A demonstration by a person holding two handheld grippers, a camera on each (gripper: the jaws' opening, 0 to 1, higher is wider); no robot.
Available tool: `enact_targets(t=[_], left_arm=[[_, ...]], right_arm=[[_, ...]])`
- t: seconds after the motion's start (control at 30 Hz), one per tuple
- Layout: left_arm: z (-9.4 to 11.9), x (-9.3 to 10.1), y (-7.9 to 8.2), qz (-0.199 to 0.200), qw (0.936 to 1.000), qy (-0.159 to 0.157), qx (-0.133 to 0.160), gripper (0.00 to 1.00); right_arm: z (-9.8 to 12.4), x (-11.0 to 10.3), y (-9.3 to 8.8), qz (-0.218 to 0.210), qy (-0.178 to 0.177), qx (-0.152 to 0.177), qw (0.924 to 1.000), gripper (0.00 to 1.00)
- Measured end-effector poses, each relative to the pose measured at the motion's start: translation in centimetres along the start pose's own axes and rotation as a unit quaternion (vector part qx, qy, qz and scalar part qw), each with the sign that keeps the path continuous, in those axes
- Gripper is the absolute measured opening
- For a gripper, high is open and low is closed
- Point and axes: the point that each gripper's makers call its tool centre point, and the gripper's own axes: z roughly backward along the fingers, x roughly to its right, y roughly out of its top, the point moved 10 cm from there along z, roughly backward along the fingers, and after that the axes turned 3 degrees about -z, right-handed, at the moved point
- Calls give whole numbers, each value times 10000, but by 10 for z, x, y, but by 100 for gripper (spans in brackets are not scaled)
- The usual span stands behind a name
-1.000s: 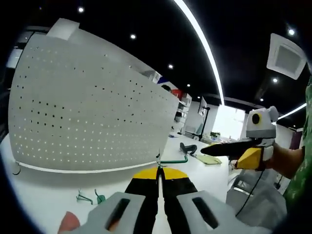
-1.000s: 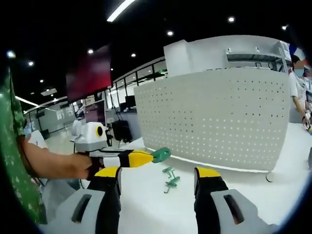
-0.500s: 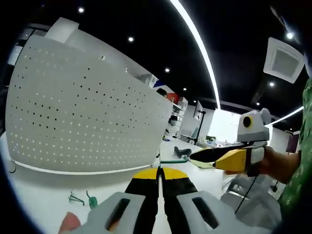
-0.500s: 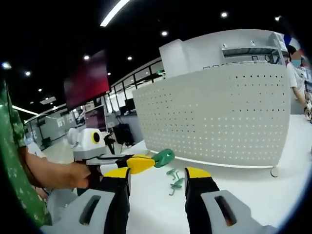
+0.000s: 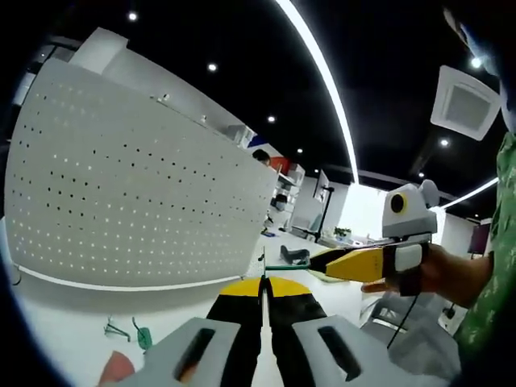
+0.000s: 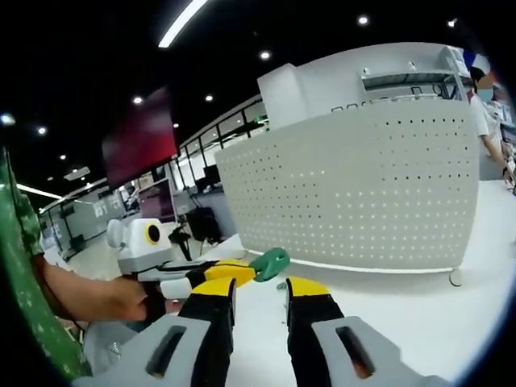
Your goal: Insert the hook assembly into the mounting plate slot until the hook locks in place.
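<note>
Counts on the white table

One pegboard (image 5: pixel 137 193); one green hook (image 6: pixel 270 262) held; apparently two more loose hooks (image 5: pixel 125 332); two grippers (image 5: pixel 260 282) (image 6: pixel 258 289).

No readable text, labels, brands or numbers anywhere in either view.

I see a white table (image 5: pixel 72 339) carrying an upright white pegboard (image 5: pixel 137 201). Just in front of the pegboard's foot, two small green hooks (image 5: pixel 129 332) lie loose on the table.
</note>
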Motion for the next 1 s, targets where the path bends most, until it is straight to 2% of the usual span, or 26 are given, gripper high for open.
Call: enact_targets(t=[0.27,0.53,0.7,0.83,1.0], left_arm=[[-1,5,0,8,10000,-51,52,2],[-2,8,0,36,9999,-52,104,2],[-4,11,1,84,9998,-76,143,2],[-4,13,1,103,9997,-73,186,2],[-4,16,0,109,9997,-48,226,2]], right_arm=[[-1,1,0,-208,17,28,9998,14],[-3,1,1,-170,-25,30,9998,10],[-6,2,1,-228,-45,58,9997,10],[-6,4,2,-431,-40,139,9990,8],[-7,5,3,-407,-91,158,9990,7]])
